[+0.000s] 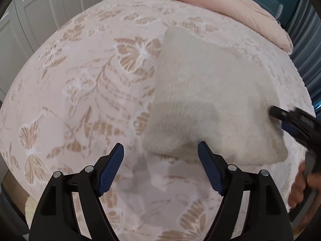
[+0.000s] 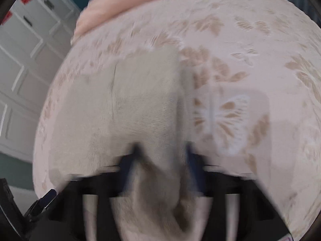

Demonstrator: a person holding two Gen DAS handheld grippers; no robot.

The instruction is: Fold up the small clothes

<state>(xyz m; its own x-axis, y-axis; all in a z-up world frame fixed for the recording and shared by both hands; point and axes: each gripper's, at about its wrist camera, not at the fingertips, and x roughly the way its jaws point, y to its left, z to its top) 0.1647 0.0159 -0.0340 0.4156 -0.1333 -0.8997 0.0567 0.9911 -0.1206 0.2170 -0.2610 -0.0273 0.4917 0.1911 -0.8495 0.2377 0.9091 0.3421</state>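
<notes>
A cream fleecy small garment (image 1: 210, 100) lies folded flat on the butterfly-patterned bedspread (image 1: 80, 84). My left gripper (image 1: 160, 150) hovers open just in front of its near edge, with nothing between its fingers; its right fingertip (image 1: 202, 146) overlaps the garment's near edge. My right gripper (image 1: 278, 116) reaches in from the right and meets the garment's right edge. In the blurred right wrist view the right gripper (image 2: 162, 152) has its jaws a little apart, and a fold of the garment (image 2: 130, 100) bulges loosely between them. The left gripper (image 2: 44, 200) shows at the lower left.
A folded pink duvet (image 1: 220, 4) lies along the far side of the bed. White panelled cupboard doors (image 1: 40, 12) stand beyond the bed's left edge. A person's hand (image 1: 301, 188) holds the right gripper's handle at the right. The wooden bed frame shows at lower left.
</notes>
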